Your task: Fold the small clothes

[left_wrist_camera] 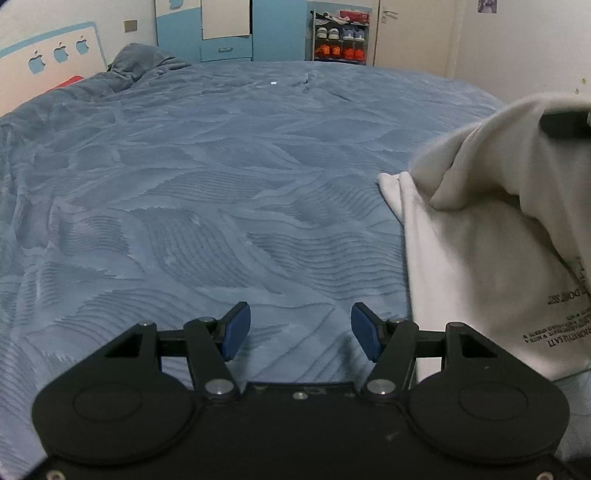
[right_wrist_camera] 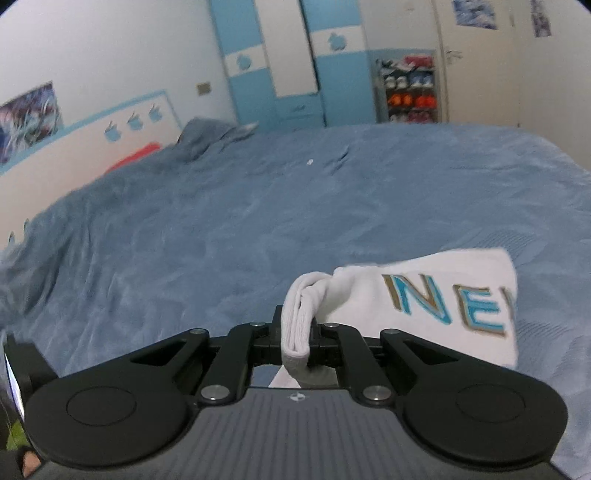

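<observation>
Holding the white garment (right_wrist_camera: 424, 295) by a bunched, folded edge, your right gripper (right_wrist_camera: 295, 341) has its jaws pinched tight on the cloth, and the fabric wraps over the near finger and hangs down behind it. From that grip the rest of the garment spreads to the right, lifted above the blue bedspread (right_wrist_camera: 258, 221), with large blue and gold letters showing on its face. Your left gripper (left_wrist_camera: 300, 328) stands wide apart with nothing between its blue pads (left_wrist_camera: 236, 330), low over the bedspread and just left of the garment's near edge. Seen from the left wrist, the garment rises on the right side of the scene as a draped peak, and small black printed text shows upside down on its lower part. At the far end of the room stand a blue and white wardrobe (left_wrist_camera: 225, 29) and a shoe rack (left_wrist_camera: 340, 35) beside a door.
</observation>
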A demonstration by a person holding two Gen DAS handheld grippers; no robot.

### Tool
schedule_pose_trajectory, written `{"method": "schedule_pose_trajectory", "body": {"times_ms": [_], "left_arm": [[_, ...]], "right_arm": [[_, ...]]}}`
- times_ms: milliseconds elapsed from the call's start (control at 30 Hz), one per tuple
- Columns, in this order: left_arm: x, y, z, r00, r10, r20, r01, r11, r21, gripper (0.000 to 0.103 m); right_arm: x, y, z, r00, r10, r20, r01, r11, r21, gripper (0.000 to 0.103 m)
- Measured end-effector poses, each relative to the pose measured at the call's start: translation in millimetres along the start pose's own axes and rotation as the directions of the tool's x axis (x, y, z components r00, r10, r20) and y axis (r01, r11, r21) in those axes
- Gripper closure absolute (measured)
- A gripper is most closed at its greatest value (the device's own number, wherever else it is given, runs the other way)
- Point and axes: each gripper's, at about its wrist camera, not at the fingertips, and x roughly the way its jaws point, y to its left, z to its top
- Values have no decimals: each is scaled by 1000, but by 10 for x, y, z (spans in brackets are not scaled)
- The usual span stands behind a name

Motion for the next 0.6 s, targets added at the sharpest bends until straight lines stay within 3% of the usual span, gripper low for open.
{"method": "schedule_pose_trajectory", "body": {"times_ms": [233, 600], "left_arm": [[-6, 89, 0, 1000, 7, -7, -7, 1000, -17, 41], [60, 164, -63, 999, 26, -36, -27, 999, -35, 41]], "right_arm": [[265, 192, -294, 993, -3, -116, -4, 998, -59, 95], [690, 306, -664, 955, -68, -288, 33, 991, -126, 94]]}}
